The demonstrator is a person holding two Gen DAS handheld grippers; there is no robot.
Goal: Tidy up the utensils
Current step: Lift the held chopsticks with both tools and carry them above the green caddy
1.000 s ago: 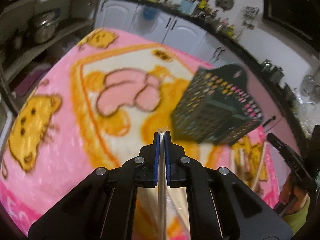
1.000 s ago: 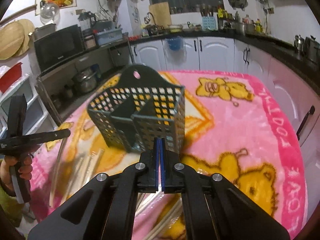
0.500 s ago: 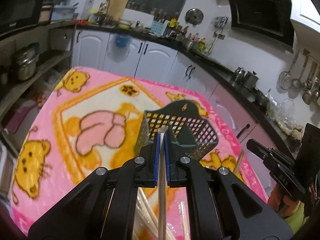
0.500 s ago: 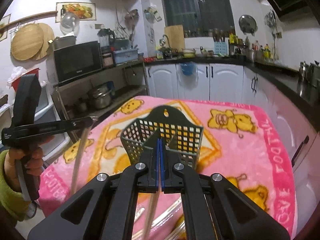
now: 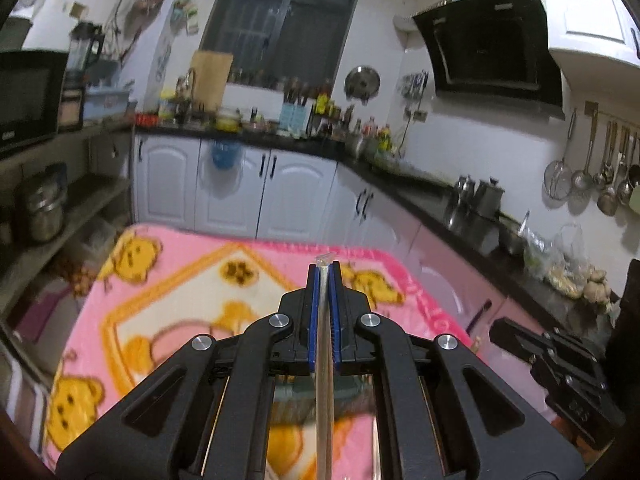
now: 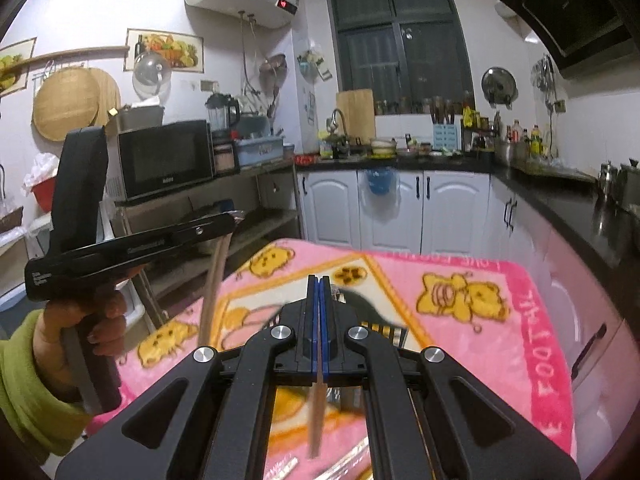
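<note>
My left gripper [image 5: 324,266] is shut on a pale chopstick [image 5: 324,400] that runs back between its blue pads. In the right wrist view that left gripper [image 6: 232,220] is up at the left, and its chopstick [image 6: 214,280] hangs down from the tips. My right gripper [image 6: 319,278] is shut on a brown wooden chopstick [image 6: 317,416] that dangles below the jaws. The dark green perforated utensil basket [image 6: 380,320] stands on the pink blanket [image 6: 460,352], mostly hidden behind the right gripper's fingers. The right gripper [image 5: 500,328] also shows at the right edge of the left wrist view.
Loose chopsticks [image 6: 352,454] lie on the blanket under the right gripper. A hand in a green sleeve [image 6: 36,380] holds the left gripper's handle. White cabinets [image 5: 240,196], a dark counter [image 6: 580,208] and a shelf with a microwave [image 6: 164,160] surround the table.
Both grippers have risen and tipped up, each still carrying its chopstick. The basket has dropped from the middle of both views to below and behind the fingers.
</note>
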